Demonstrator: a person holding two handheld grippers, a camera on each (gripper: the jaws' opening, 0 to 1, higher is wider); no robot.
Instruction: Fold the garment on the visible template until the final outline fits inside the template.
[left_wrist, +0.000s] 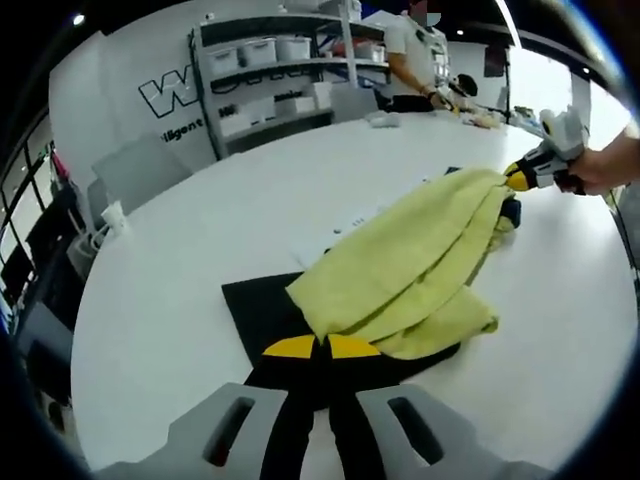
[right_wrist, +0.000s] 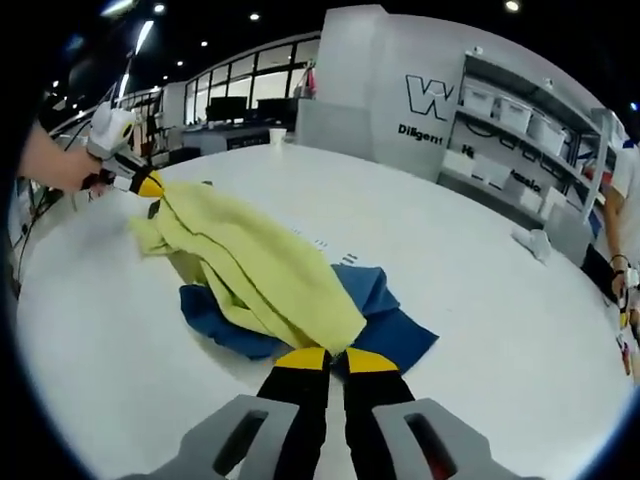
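Both grippers, left (left_wrist: 320, 348) and right (right_wrist: 335, 358), have jaws closed on opposite ends of the yellow garment (left_wrist: 405, 275), stretched over the template (left_wrist: 262, 315) mid-bench (left_wrist: 160, 300).

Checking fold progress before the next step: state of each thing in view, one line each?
Yellow garment: lifted at both ends, draped and bunched, not folded flat.
Template: flat on the white table, partly covered by the garment.
Left claw: shut on the garment's near edge.
Right claw: shut on the garment's other end.
Blue cloth: crumpled under the garment in the right gripper view.
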